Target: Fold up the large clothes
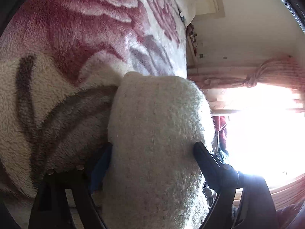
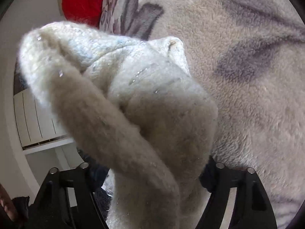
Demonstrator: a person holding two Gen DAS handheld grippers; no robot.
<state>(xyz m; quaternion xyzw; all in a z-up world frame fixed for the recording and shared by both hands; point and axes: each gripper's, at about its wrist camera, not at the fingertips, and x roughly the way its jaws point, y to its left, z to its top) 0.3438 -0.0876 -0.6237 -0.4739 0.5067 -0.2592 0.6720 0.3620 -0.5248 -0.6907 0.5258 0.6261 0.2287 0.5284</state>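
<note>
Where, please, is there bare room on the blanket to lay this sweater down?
Free: the blanket right of the sweater, up to the grey leaves; in the left view, the pink flower beyond it. Crowded: both claws' fronts, full of sweater.

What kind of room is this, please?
Probably a bedroom: a plush floral blanket covers a bed, a tied-back curtain hangs by a bright window, and a white radiator stands alongside.
</note>
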